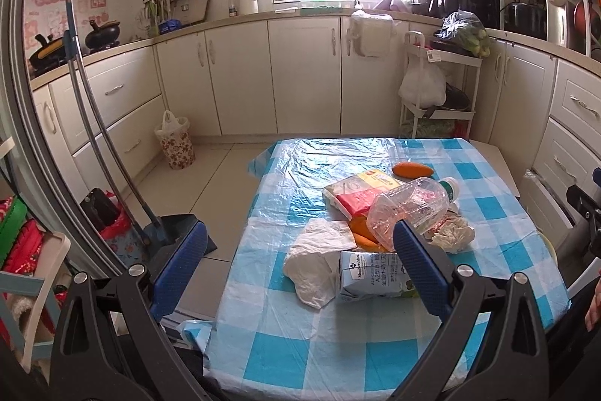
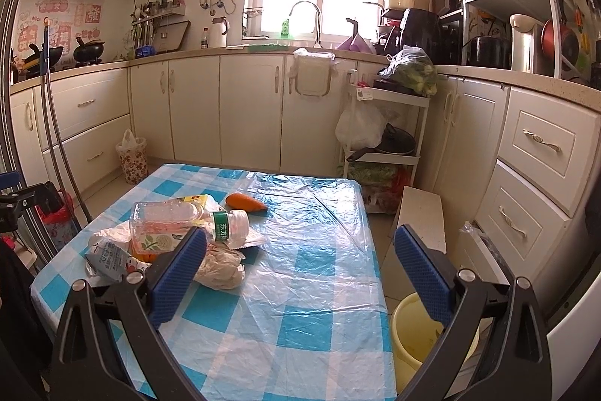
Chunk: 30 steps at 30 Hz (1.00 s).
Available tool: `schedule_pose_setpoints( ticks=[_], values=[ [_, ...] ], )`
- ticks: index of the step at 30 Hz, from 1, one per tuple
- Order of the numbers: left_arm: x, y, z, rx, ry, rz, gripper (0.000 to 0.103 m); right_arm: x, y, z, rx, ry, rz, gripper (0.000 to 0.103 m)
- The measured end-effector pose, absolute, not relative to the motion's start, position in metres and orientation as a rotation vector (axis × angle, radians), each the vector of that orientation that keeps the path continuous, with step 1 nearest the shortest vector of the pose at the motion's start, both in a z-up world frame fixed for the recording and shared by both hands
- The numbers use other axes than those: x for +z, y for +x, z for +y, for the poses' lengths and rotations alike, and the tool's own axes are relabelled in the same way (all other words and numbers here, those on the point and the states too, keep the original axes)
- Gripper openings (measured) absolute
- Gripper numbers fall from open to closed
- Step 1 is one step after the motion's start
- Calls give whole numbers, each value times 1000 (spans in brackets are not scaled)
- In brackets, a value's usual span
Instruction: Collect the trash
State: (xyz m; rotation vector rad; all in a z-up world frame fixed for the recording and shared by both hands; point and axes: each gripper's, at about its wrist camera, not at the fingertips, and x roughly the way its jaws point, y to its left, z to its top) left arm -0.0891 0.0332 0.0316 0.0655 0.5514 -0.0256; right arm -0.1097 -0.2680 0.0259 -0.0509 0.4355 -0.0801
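Observation:
A heap of trash lies on the blue-checked table (image 1: 375, 348) (image 2: 300, 326): a crushed clear bottle (image 1: 409, 207) (image 2: 176, 222), a milk carton (image 1: 372, 275) (image 2: 107, 256), white crumpled paper (image 1: 319, 258) (image 2: 221, 267), a yellow-red packet (image 1: 360, 190) and an orange carrot-like item (image 1: 413, 170) (image 2: 246, 202). My left gripper (image 1: 298, 252) hangs open above the table's left edge, near the paper and carton. My right gripper (image 2: 300, 258) hangs open over the table's right half, its left finger by the crumpled paper. A yellow bucket (image 2: 417, 337) stands on the floor at the table's right.
Kitchen cabinets (image 1: 244, 77) ring the room. A flowered waste bin (image 1: 176, 145) (image 2: 132, 156) with a bag stands by the far-left cabinets. A broom and dustpan (image 1: 176, 228) lean at the left. A white shelf cart (image 2: 387, 134) and a low stool (image 2: 420, 217) stand beyond the table's right.

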Motion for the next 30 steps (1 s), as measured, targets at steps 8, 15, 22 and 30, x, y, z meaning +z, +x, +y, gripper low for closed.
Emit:
schedule_pose_setpoints(
  ticks=[8,15,22,30],
  values=[
    [30,-90,34,-16,65,543,96,29,-111,-266,-74,-60,440,96],
    [29,-91,31,-12,80,534,96,30,-111,-266,-69,-53,442,96],
    [29,-92,31,-9,75,533,96,30,-112,-266,-66,-52,441,96],
    [29,-93,30,-16,77,531,96,30,-112,-266,-64,-50,440,96]
  ],
)
